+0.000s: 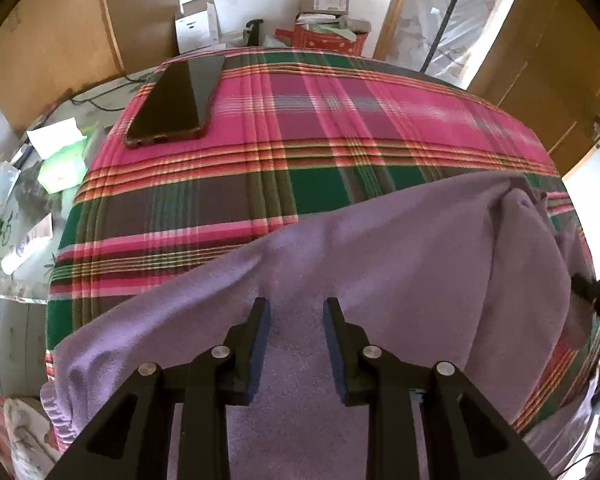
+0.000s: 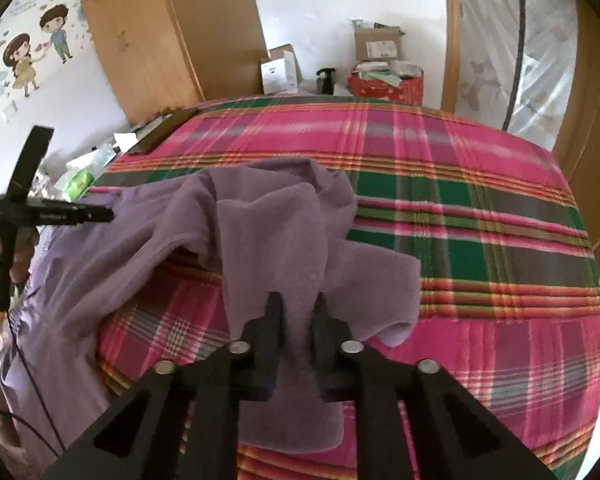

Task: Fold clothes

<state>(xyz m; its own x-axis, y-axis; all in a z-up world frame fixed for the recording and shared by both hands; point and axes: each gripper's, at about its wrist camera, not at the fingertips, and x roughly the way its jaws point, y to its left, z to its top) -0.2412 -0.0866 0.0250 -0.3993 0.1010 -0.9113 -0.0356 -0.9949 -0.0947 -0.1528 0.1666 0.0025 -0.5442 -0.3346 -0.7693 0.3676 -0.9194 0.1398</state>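
Note:
A purple fleece garment (image 1: 380, 260) lies rumpled across the near part of a plaid blanket (image 1: 340, 120). My left gripper (image 1: 296, 308) hovers over its flat near part, jaws apart, nothing pinched between the pads. In the right wrist view the garment (image 2: 276, 232) is bunched into folds, and one strip of it runs down between the fingers of my right gripper (image 2: 298, 304), which is shut on it. The left gripper's body (image 2: 40, 212) shows at the left edge there, with a hand on it. Part of the garment hangs over the bed's near edge.
A dark flat phone or tablet (image 1: 176, 100) lies on the blanket's far left corner. Packets and tissues (image 1: 60, 168) clutter a surface left of the bed. Cardboard boxes and a red box (image 1: 328, 40) stand behind it, with wooden wardrobes on both sides.

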